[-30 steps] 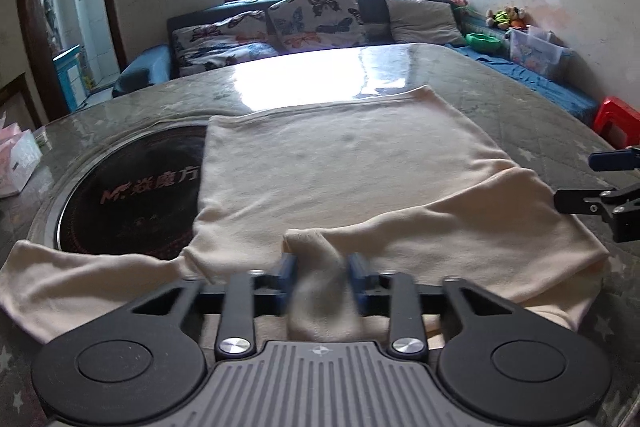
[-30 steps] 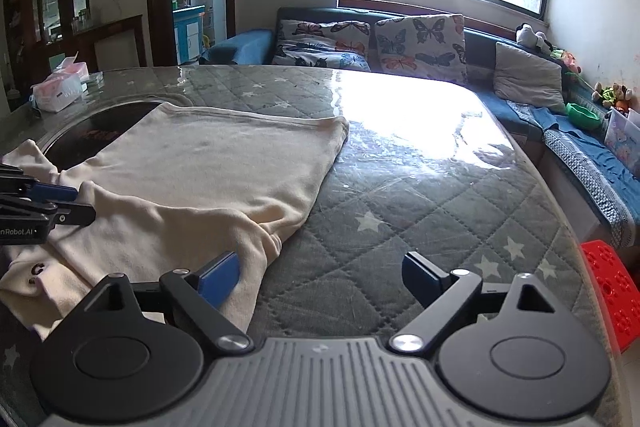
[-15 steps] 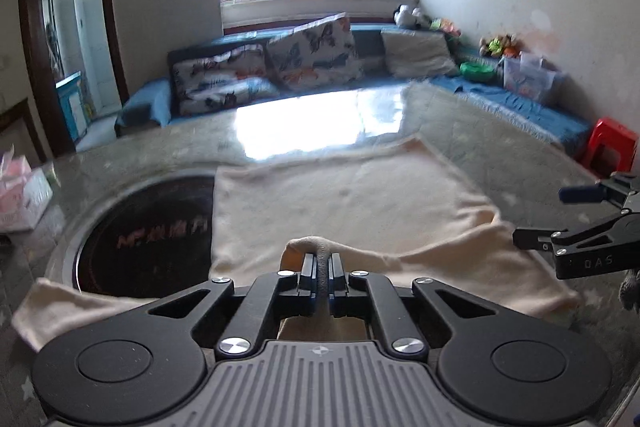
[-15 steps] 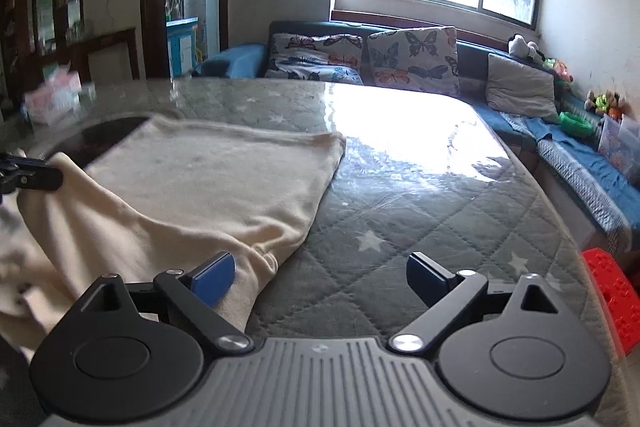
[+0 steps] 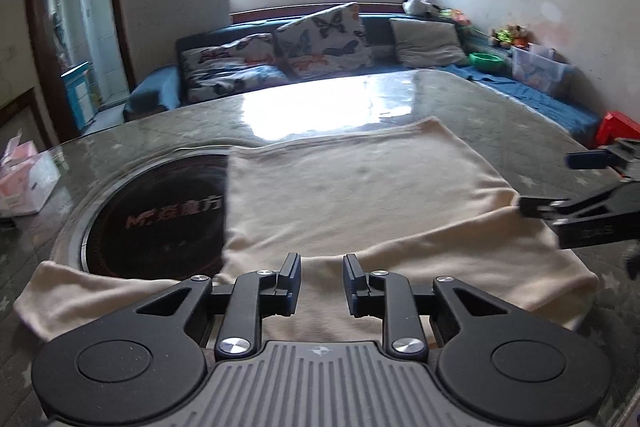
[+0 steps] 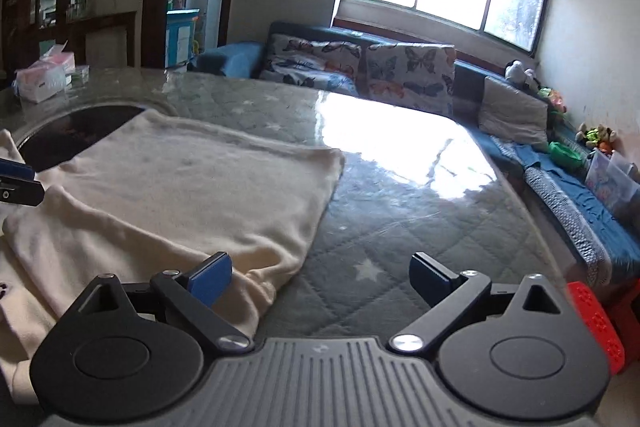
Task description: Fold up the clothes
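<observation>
On the table (image 5: 460,95), a quilted grey star-print top under a glossy clear cover, a cream garment (image 5: 360,195) lies spread flat, near edge folded over into a thick band, one sleeve trailing off to the left past a round black hotplate (image 5: 160,219) set into the table. Left tongs (image 5: 322,277) sit low over the near fold, jaws narrow but parted, have just been opening; cloth lies under and between the pads, not pinched. Right tongs (image 6: 320,277) are wide, nothing gripped; left pad over the garment's (image 6: 192,195) right near corner, right pad over bare table (image 6: 400,211), can't tell if the pad touches cloth. In the left view the right tongs (image 5: 560,183) show at the right edge, jaws wide, lower finger at the garment's right edge. In the right view the left tongs' tips (image 6: 16,183) poke in at the left edge by the folded band. Tissue box (image 5: 24,175) at the table's far left. Sofa (image 6: 360,67) with butterfly cushions under the window behind, red stool (image 6: 596,323) to the right of the table.
</observation>
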